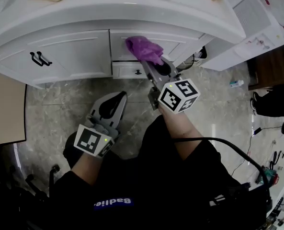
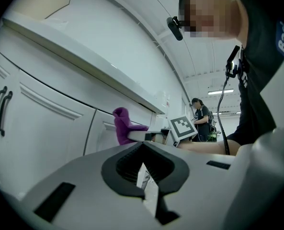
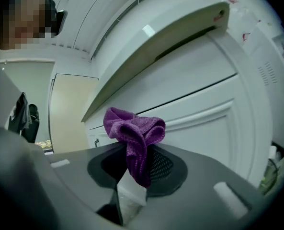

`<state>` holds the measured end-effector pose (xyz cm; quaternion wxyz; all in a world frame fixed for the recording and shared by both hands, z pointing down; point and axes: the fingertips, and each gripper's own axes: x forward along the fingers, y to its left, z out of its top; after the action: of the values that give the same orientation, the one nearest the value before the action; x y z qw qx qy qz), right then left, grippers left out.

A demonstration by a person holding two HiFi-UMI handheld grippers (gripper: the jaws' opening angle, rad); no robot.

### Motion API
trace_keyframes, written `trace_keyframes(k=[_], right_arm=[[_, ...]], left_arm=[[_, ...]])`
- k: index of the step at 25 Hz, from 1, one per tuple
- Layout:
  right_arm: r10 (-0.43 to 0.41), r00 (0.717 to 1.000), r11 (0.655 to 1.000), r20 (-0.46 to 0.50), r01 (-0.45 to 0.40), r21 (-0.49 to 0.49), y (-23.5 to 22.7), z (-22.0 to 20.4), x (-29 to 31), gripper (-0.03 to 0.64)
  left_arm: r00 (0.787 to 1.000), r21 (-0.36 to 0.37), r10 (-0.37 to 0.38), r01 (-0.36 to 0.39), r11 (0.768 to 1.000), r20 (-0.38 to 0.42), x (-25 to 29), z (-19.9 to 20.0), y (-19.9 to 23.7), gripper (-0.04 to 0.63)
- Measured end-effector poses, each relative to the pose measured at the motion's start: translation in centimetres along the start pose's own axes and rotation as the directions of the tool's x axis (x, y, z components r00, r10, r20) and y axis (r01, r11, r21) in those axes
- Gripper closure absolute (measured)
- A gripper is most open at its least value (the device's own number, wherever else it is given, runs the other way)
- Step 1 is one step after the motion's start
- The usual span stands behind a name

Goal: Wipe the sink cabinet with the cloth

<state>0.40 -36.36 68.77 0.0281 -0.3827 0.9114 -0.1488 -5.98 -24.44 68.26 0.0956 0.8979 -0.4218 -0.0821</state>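
The right gripper (image 3: 131,188) is clenched on the purple cloth (image 3: 134,128), whose lower end vanishes between the jaws. Its bunched top sits up against the front of the sink cabinet (image 1: 74,56), just above the small drawer (image 1: 127,71), though we cannot tell whether it truly touches the panel. The counter (image 1: 108,8) overhang hides the cabinet's upper edge from above (our own dark clothing covers the floor nearest us). The left gripper (image 1: 119,98) hangs lower, well apart from the cabinet, its jaws closed on nothing. Open marbled floor (image 1: 60,109) lies between it and the doors, and a white unit (image 1: 256,28) crowds the right.
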Motion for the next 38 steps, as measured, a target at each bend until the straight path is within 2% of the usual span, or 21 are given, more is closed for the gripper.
trace_keyframes(k=[2,4,9,18,25,29,32,35,38], right_arm=[[0.077,0.995,0.997,-0.06,-0.077,-0.009,2.8,-2.3,2.6,0.531],[0.111,0.988,0.994,-0.105,-0.11,0.012,4.1,-4.2,4.7,0.531],[0.097,0.989,0.994,-0.115,-0.092,0.053,3.6,-4.9,6.2,0.531],[-0.123,0.985,0.992,-0.118,0.125,0.007,-4.8,-2.1,0.3,0.531],[-0.327,0.941,0.942,-0.084,0.332,0.051,-12.9,0.1,-6.2,0.531],[-0.389,0.919,0.913,-0.069,0.395,0.105,-15.0,0.2,-9.0,0.531],[-0.352,0.934,0.927,-0.064,0.357,0.118,-13.3,-0.5,-8.9,0.531],[-0.239,0.969,0.967,-0.058,0.243,0.079,-8.9,-1.4,-6.6,0.531],[-0.123,0.989,0.992,-0.083,0.125,0.014,-4.1,-2.8,-3.3,0.531]], left_arm=[[1.0,0.0,0.013,-0.013,1.0,-0.012,-0.8,-0.4,0.2,0.591],[1.0,0.003,0.012,-0.012,1.0,-0.027,-1.4,-0.9,0.3,0.591],[0.999,0.011,0.01,-0.009,1.0,-0.041,-2.0,-1.2,0.2,0.591],[1.0,0.005,-0.015,0.015,1.0,-0.013,-1.2,-0.5,-0.6,0.591],[0.999,-0.003,-0.04,0.04,0.999,-0.023,-0.3,-0.8,-1.4,0.591],[0.999,-0.005,-0.034,0.034,0.999,-0.016,-0.3,-0.7,-1.4,0.591],[0.999,0.003,-0.038,0.038,0.999,0.008,-0.5,-0.2,-1.3,0.591],[1.0,0.002,-0.022,0.022,1.0,0.005,-1.0,-0.2,-1.0,0.591],[1.0,0.004,-0.003,0.003,1.0,0.004,-1.4,-0.1,-0.7,0.591]])
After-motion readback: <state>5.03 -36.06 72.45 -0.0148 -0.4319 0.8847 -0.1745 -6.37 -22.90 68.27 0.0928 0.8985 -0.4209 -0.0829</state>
